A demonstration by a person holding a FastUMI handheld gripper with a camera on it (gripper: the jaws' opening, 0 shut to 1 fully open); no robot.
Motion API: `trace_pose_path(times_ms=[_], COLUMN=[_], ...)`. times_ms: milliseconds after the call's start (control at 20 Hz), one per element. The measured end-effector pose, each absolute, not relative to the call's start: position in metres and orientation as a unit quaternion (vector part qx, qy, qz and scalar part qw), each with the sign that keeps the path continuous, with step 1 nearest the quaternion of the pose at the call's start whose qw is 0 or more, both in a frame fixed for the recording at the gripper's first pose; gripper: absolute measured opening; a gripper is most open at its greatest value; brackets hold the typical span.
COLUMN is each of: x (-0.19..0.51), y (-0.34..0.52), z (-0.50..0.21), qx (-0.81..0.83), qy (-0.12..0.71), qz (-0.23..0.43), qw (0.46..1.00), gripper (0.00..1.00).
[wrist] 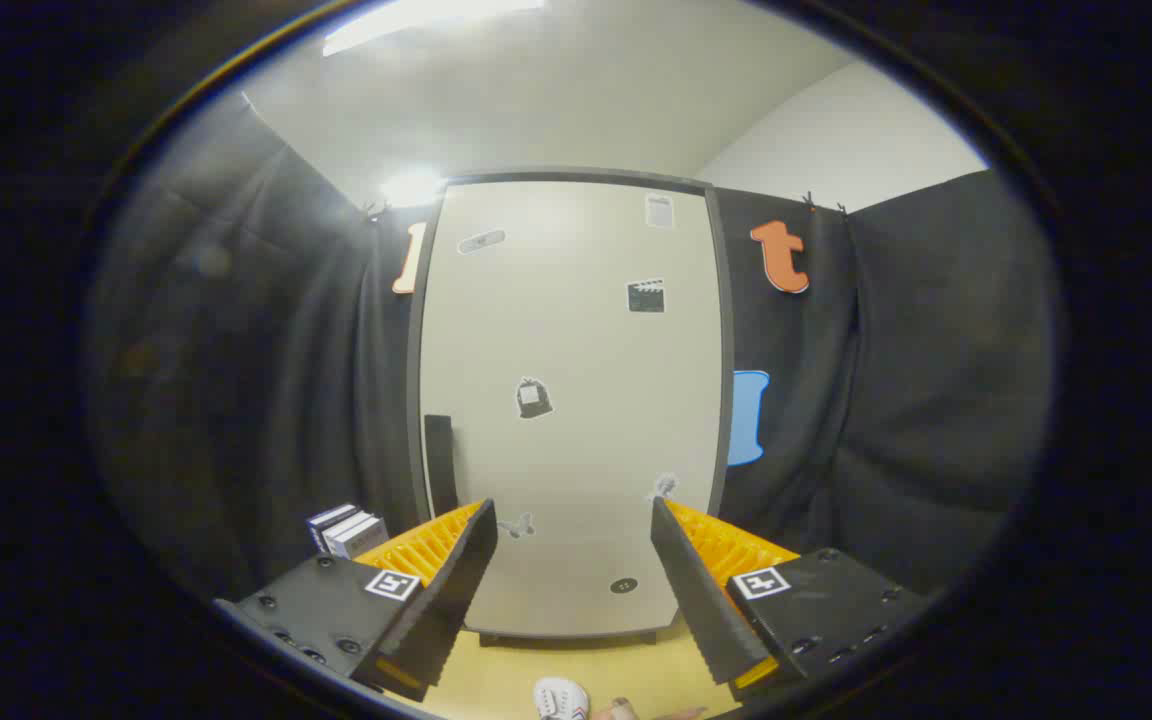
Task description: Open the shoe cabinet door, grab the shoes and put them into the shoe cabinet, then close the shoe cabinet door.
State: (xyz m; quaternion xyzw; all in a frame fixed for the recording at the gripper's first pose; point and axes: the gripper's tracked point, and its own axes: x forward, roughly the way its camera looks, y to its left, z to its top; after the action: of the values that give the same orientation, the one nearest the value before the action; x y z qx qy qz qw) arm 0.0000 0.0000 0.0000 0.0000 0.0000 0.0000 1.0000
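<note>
Item: shoe cabinet (576,400), upright, door (586,330) closed, straight ahead of and beyond the gripper (569,520). Long axis vertical. Dark handle (439,462) runs along the door's left edge, just past the left jaw. Jaws: spread wide, holding nothing. Shoe (560,697): on the floor (496,680), below and between the jaws, nearer than the cabinet.

Below the shoe cabinet door (571,400), a shoe (560,697) was cut off at the edge; the door's small stickers (533,397) were too blurred to make out.
</note>
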Motion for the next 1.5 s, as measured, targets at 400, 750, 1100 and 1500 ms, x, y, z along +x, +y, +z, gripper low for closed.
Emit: trace_pose_path(times_ms=[400,750,1100,1500], x=[0.0,0.002,0.008,0.041], y=[-0.005,-0.005,0.001,0.054], z=[-0.003,-0.007,-0.011,-0.018], qx=[0.005,0.009,0.008,0.014], qy=[0.005,0.012,0.019,0.023], qz=[0.005,0.017,0.036,0.053], qw=[1.0,1.0,0.999,0.998], gripper=[0.97,0.97,0.97,0.97])
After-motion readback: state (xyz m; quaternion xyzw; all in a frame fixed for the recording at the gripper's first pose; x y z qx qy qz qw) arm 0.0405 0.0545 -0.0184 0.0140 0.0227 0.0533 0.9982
